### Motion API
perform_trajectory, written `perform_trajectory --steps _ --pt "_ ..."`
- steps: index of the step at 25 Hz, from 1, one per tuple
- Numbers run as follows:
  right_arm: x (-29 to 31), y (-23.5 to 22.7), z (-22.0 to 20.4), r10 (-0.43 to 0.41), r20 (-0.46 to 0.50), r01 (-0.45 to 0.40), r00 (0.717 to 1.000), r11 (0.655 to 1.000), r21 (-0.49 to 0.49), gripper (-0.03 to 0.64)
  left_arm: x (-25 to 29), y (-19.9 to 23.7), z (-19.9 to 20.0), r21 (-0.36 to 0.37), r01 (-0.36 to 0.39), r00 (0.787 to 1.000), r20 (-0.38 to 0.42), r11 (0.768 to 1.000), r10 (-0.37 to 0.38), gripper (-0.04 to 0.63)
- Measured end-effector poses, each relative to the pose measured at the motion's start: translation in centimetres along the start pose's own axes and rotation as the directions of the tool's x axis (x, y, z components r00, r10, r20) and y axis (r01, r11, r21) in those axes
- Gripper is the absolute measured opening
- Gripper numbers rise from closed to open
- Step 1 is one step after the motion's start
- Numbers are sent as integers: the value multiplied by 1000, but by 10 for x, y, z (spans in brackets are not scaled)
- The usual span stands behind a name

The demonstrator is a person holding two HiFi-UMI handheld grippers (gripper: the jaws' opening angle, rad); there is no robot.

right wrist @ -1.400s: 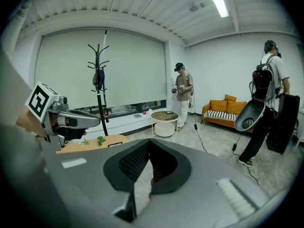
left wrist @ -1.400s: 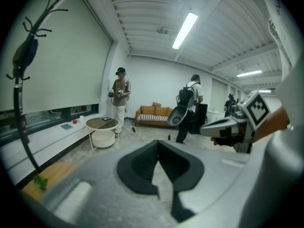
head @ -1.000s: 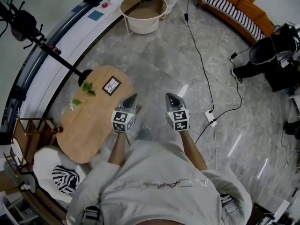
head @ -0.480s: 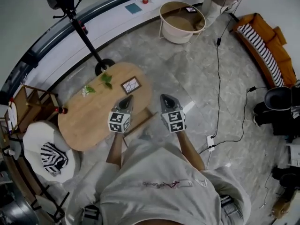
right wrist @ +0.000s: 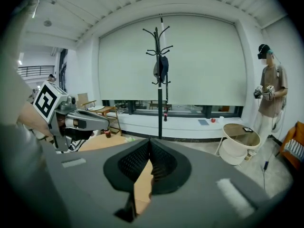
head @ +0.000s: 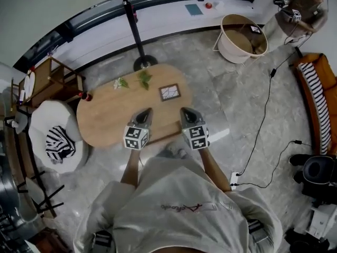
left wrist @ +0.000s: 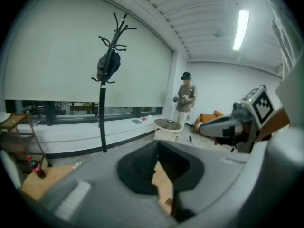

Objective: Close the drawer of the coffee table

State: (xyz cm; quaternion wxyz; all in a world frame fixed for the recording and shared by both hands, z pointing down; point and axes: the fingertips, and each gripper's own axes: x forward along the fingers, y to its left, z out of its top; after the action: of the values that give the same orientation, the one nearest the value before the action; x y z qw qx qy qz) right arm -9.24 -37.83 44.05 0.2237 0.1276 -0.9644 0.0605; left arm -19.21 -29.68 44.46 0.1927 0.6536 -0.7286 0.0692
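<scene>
Both forearms reach straight out from the body, side by side, toward the near long edge of the coffee table (head: 113, 117). The left gripper (head: 146, 113) points forward and a little downward, its tip over that near edge, marker cube riding on top. The right gripper (head: 185, 111) mirrors it, just beside, tip over the same edge. The 2 grippers angle slightly toward each other.

Claws now: the left gripper view shows its jaws clenched together with nothing between them, only the table's wood below the tips. Same story in the right gripper view: jaws pressed together, empty, wood underneath.

The drawer (head: 166, 133) shows as a wooden strip standing out a little from the table's near edge, right between the 2 grippers. Whether either tip touches it, I cannot tell.

On the table's far half lie a small framed card (head: 169, 92) and some green sprigs (head: 143, 78). A red bottle (head: 85, 96) stands at the table's left end, and a coat stand (head: 134, 28) rises just behind the table. A round basket table (head: 241, 38) sits well off beyond the table's right end.
</scene>
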Motion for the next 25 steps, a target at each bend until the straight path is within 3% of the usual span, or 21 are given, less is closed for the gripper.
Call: perform_trajectory --steps 4,8,18,25 --pt "-2 15 -4 100 -5 -100 995 994 -50 5 -18 -9 -3 -29 -84 996 19 996 85 0" --pt "-20 13 -14 175 -6 -175 985 981 -86 5 -24 -46 -9 -28 -133 991 19 991 133 0" --pt "-65 -8 -49 249 -18 -250 968 964 -96 5 -43 -108 -22 -51 -241 970 25 969 243 0" --pt "-62 2 -50 295 -22 -296 955 951 -95 5 -68 -96 -30 -70 -323 946 10 944 325 0"
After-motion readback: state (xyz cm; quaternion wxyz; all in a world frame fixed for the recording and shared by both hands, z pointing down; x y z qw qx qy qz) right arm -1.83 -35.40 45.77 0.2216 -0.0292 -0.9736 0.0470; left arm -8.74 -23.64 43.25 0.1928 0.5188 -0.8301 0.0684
